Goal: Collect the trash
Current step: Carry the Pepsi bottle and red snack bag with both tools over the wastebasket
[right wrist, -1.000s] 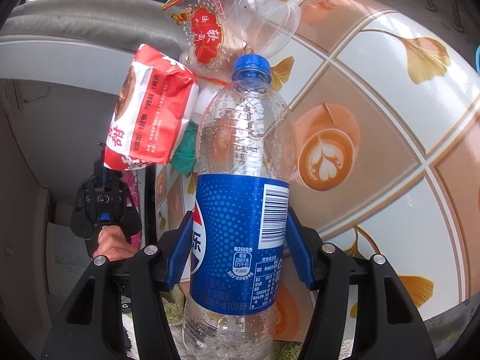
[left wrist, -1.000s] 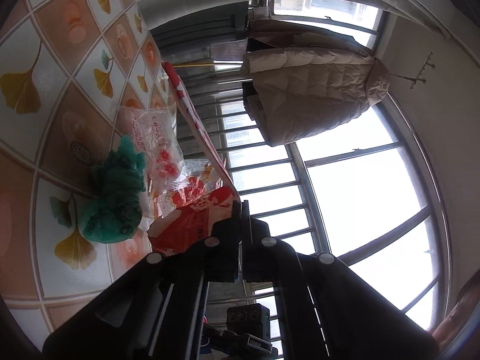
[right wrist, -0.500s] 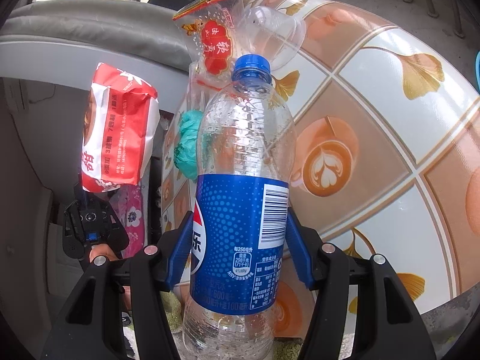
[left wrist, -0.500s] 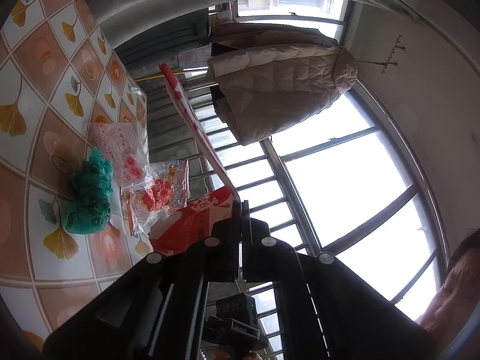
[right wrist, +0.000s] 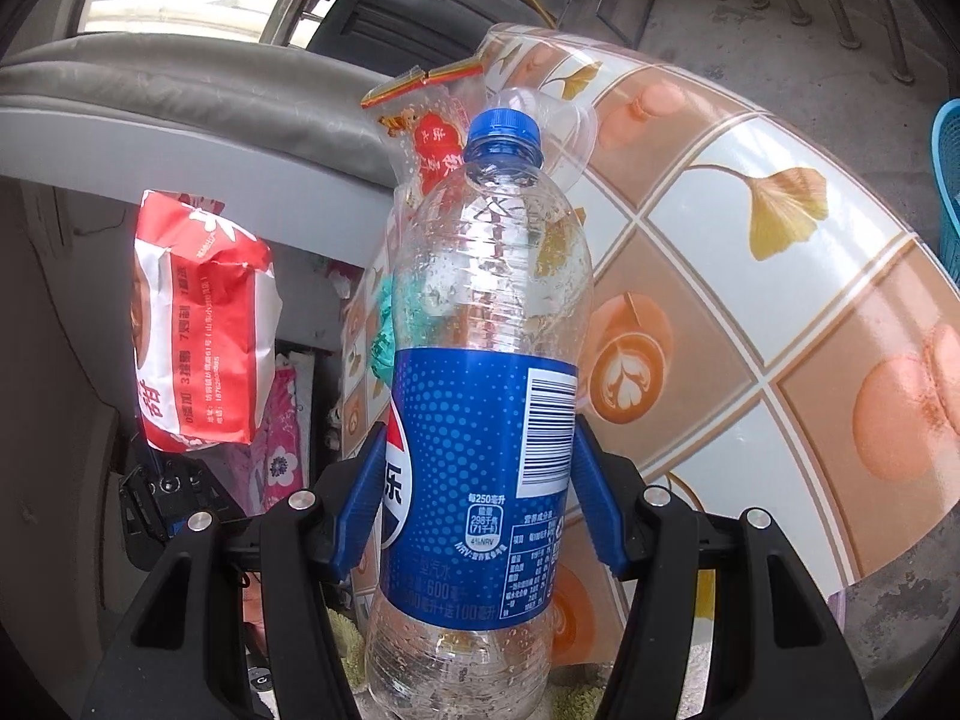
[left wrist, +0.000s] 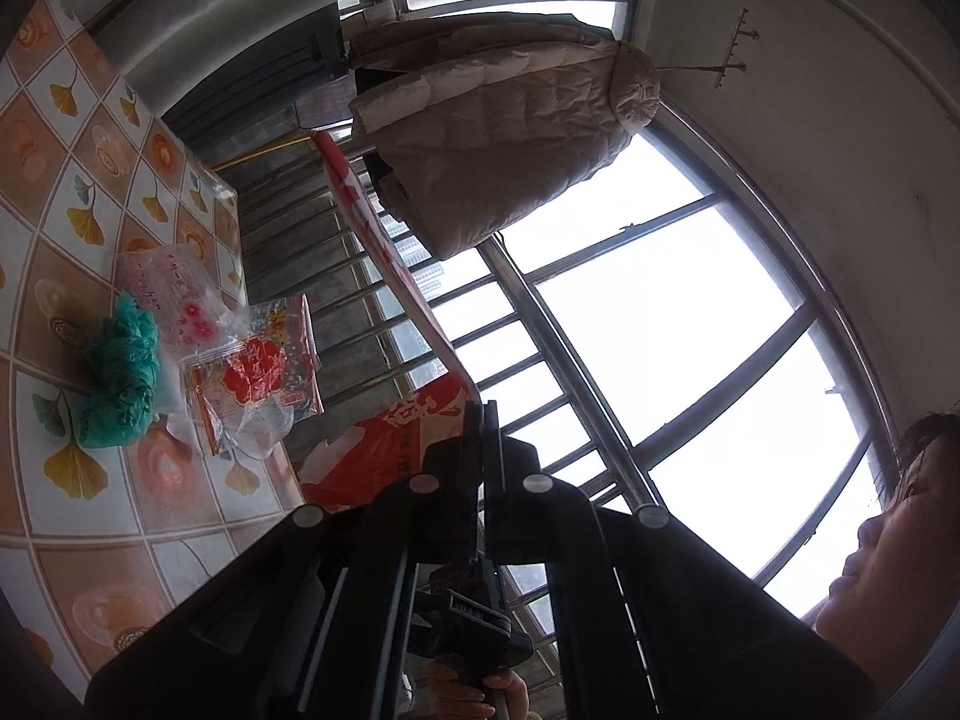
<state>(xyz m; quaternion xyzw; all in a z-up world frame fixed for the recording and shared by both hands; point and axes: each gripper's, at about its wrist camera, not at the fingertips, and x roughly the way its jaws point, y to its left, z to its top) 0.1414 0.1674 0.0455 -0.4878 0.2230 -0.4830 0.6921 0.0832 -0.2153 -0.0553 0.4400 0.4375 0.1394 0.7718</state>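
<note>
Blue pads of the right gripper [right wrist: 477,516] are pressed, about half open, against the label of a clear plastic bottle [right wrist: 486,396]. A red paper bag [left wrist: 390,450] is pinched in the fully closed left gripper [left wrist: 483,420], lifted off the table [left wrist: 90,546] beside its edge.

Clear bottle [right wrist: 480,360] with blue label and cap; red-and-white bag [right wrist: 198,330]; tablecloth [right wrist: 750,312] with yellow-leaf checks.

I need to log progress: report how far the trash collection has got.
Nothing looks binned yet. In hand: the left gripper pinches a red wrapper, and the right gripper clamps an empty bottle. Left on the table: a green bag and clear snack bags.
</note>
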